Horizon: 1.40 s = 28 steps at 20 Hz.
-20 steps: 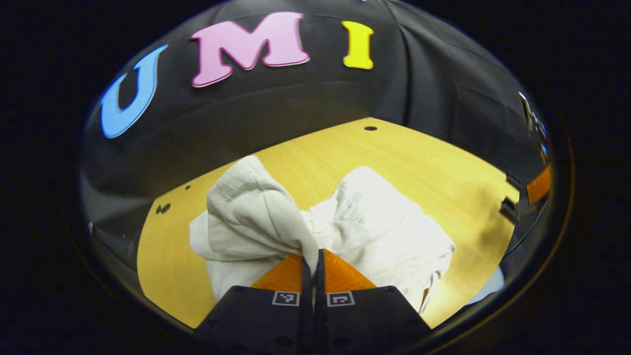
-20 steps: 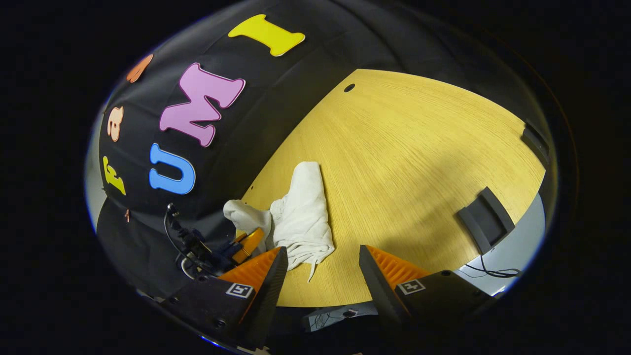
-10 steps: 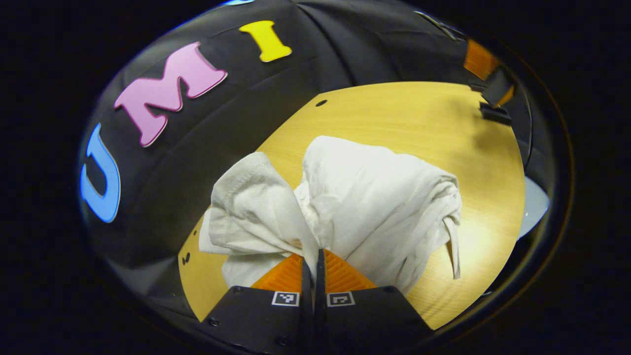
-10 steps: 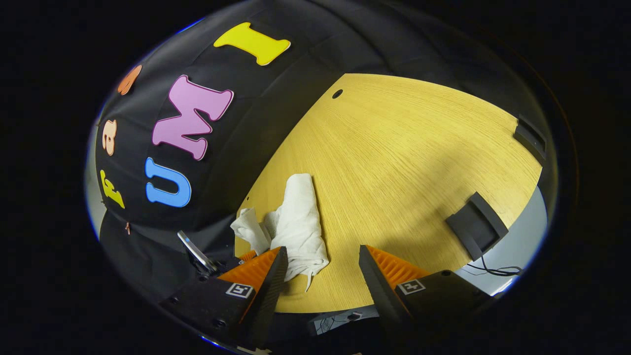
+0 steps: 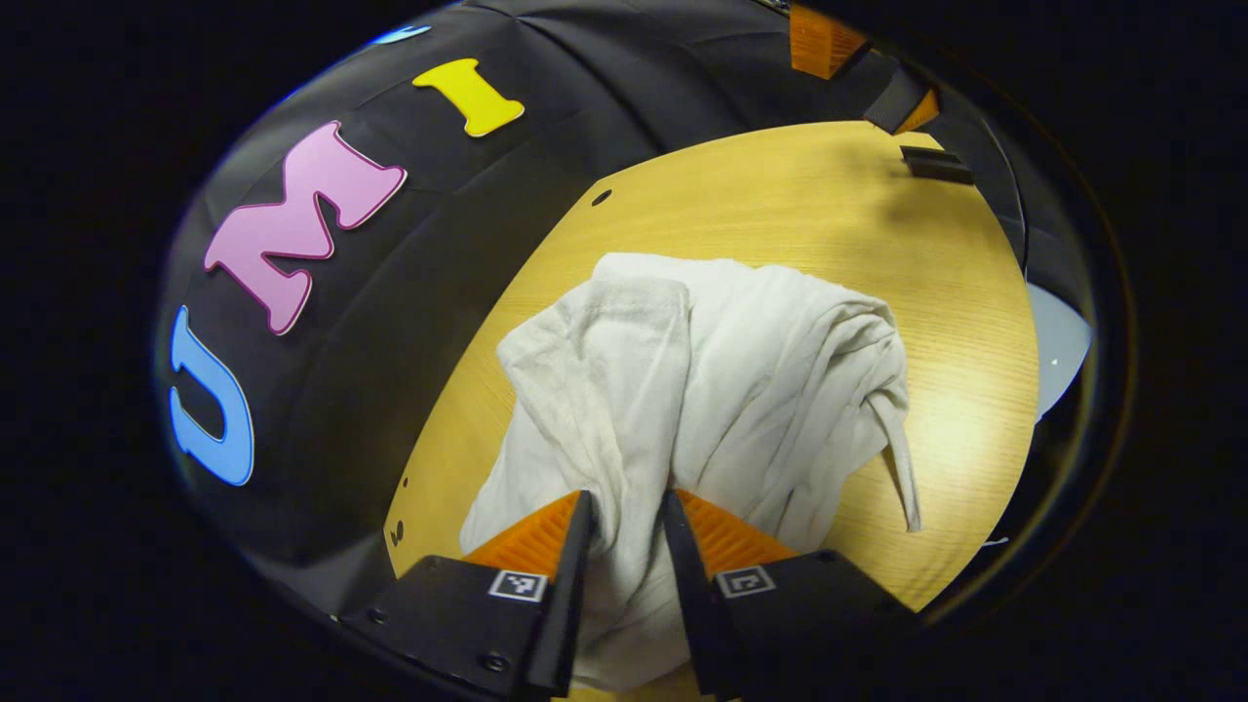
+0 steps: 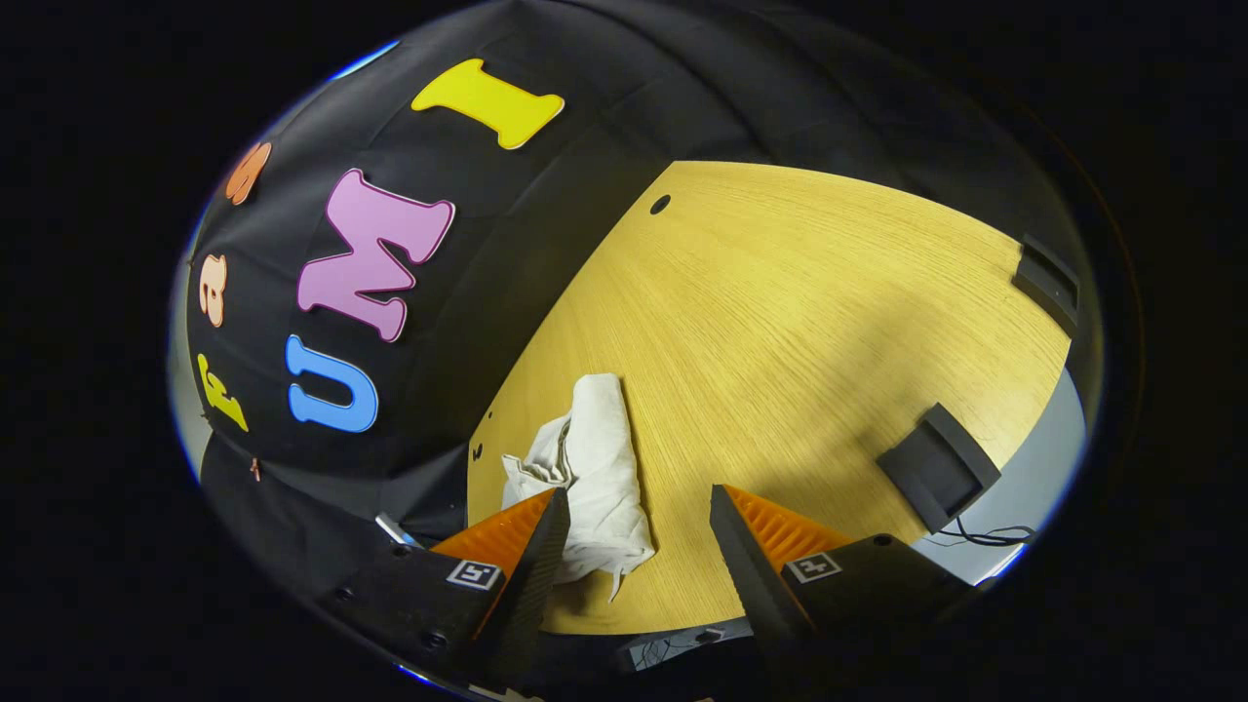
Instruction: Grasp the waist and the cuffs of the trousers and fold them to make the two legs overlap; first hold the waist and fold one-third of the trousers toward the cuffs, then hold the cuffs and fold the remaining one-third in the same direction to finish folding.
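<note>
The white, crumpled cotton trousers [image 5: 721, 380] lie in a loose heap on the yellow wood-grain desk [image 5: 955, 292], just ahead of the left tongs [image 5: 624, 526]. In the left gripper view the two fingers stand a little apart, and a ridge of the cloth runs down between them and on beneath them; whether either finger presses on the fabric cannot be told, though the gap looks wider than the fold in it. One flat panel of the trousers rises ahead and to the left of these tongs, a fuller bunched mass lies ahead and to the right, and a thin white drawstring [image 5: 902, 458] hangs off the heap's right edge onto the desk.

In the right gripper view the right tongs [image 6: 639, 522] are wide apart with nothing between the fingers but bare desk [image 6: 799, 322]. The trousers [image 6: 600, 468] sit just ahead and to the left of them, the bundle's near edge beside the left finger and partly behind it; contact cannot be judged. A dark grey block [image 6: 938, 466] rests on the desk ahead and to the right of these tongs, near the desk's edge.
</note>
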{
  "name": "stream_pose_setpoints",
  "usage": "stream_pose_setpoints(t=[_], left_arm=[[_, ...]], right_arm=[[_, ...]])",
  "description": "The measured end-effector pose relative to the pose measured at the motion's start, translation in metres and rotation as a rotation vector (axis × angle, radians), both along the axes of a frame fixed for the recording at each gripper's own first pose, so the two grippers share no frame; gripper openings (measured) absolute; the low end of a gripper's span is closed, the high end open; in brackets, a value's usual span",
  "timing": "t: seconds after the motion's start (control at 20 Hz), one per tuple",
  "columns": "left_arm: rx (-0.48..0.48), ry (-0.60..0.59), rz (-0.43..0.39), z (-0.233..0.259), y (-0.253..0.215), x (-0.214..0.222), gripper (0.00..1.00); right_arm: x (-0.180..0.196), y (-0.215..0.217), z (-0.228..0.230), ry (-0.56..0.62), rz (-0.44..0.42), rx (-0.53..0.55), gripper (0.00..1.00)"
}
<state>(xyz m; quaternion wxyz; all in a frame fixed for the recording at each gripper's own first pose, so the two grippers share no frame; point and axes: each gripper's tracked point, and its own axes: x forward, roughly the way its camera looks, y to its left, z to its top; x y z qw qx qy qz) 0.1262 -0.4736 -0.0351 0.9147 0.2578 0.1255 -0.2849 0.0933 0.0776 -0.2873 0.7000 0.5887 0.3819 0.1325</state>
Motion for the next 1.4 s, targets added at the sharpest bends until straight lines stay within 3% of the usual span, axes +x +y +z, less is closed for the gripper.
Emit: stream_pose_setpoints(t=[0.05,0.1,0.2,0.45,1.15,1.4], left_arm=[[-0.016,0.009,0.003,0.004,0.003,-0.002,0.53],[-0.037,0.023,0.005,0.007,0.007,-0.006,0.76],[-0.081,0.047,0.019,0.017,0.018,-0.013,0.96],[-0.167,0.016,0.1,0.051,0.067,-0.022,0.97],[-0.583,0.109,0.353,0.09,0.198,-0.049,0.97],[-0.633,0.098,0.425,0.087,0.235,-0.055,0.97]], right_arm=[[0.001,0.004,0.002,-0.005,0.007,-0.004,0.9],[0.003,0.007,0.005,-0.011,0.012,-0.004,0.9],[0.008,0.014,0.012,-0.021,0.015,-0.002,0.9],[0.015,0.033,0.033,-0.059,0.024,-0.005,0.9],[0.011,0.11,0.093,-0.148,0.098,-0.004,0.9],[0.021,0.133,0.116,-0.194,0.094,0.039,0.89]])
